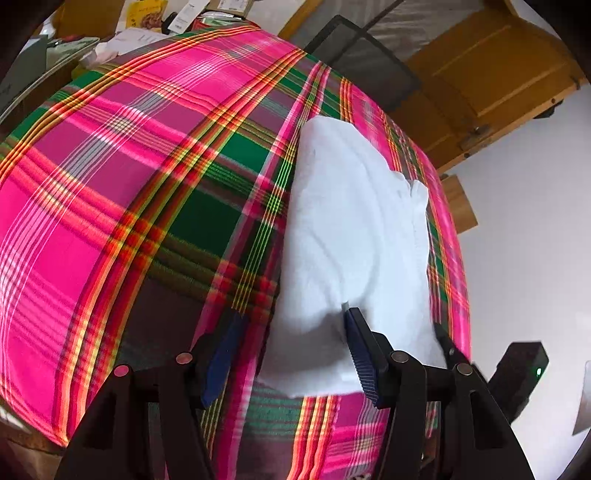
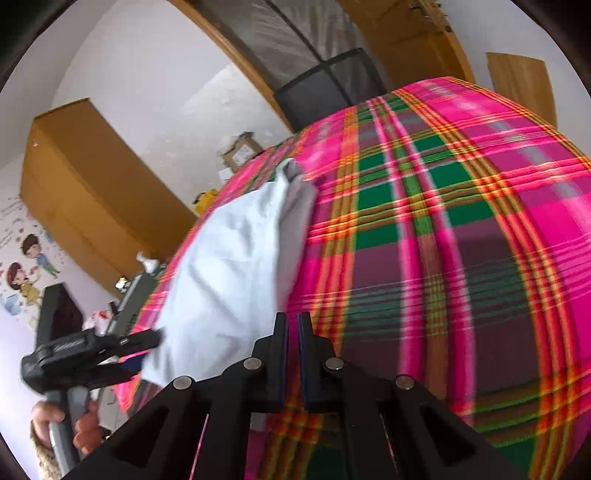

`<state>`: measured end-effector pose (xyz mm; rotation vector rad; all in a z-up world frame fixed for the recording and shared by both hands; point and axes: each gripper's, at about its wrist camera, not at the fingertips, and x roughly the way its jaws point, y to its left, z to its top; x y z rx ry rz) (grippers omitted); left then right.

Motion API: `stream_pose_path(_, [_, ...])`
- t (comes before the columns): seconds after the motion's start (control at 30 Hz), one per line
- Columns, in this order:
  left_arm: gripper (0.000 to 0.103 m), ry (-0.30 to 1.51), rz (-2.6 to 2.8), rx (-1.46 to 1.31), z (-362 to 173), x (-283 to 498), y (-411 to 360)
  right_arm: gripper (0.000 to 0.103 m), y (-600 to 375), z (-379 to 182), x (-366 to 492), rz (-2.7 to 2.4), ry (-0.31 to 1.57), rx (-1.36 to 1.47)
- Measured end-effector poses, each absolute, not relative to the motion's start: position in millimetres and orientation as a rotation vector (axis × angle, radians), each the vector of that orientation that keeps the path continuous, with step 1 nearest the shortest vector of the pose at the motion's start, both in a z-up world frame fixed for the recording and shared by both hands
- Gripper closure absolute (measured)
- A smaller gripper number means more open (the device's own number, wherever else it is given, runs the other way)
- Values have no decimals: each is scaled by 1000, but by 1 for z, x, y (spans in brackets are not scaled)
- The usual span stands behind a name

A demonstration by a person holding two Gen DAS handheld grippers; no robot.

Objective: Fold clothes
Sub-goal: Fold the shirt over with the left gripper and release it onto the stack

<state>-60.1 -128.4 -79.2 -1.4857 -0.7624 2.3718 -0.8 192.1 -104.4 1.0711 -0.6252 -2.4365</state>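
A white folded garment [image 1: 351, 236] lies on the pink, green and orange plaid cloth [image 1: 147, 184] near its right edge. My left gripper [image 1: 291, 350] hovers over the garment's near end, open. Its left pad [image 1: 221, 354] is over plaid, and its right pad [image 1: 360, 350] rests against the white fabric. In the right wrist view, the garment [image 2: 229, 266] shows a grey layer underneath. My right gripper [image 2: 293, 325] is shut, its tips at the garment's near edge. Only plaid shows in the thin slit between the pads. A hand [image 2: 85, 424] holds the left gripper [image 2: 144, 339] there.
A black mesh chair back [image 1: 369, 62] stands behind the plaid-covered surface. Wooden cupboards [image 2: 92, 192] and a wooden door [image 1: 498, 74] line the white walls. Boxes and papers [image 1: 147, 22] crowd the far left. The plaid edge drops off just right of the garment.
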Motion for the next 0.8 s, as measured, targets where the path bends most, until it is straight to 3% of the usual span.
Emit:
stream_pose_path(0.17, [43,-729,2384,-1491,-76,-50,-130,93,195,-85,15,-2482,-553,984])
stream_pose_path(0.2, [43,-718,2379,-1486,-75,-48,-130,90,190,-81,20,-2470,-519,970])
stream_pose_path(0.27, [43,-682,2371,-1490,-74,-45,-127,71,181,-74,28,-2444,-452,944])
stream_pose_path(0.33, [43,-649,2381,-1489,-74,-42,-125,66,168,-76,33,-2406,-383,953])
stream_pose_path(0.53, [43,-515,2433,-1457,-71,-35,-118,66,154,-93,37,-2375,-312,1033])
stream_pose_path(0.63, [43,-494,2440,-1424,-69,-37,-114,79,159,-93,36,-2367,-352,1028])
stream_pose_path(0.8, [45,-527,2396,-1442,-79,-44,-111,81,160,-93,37,-2363,-369,1038])
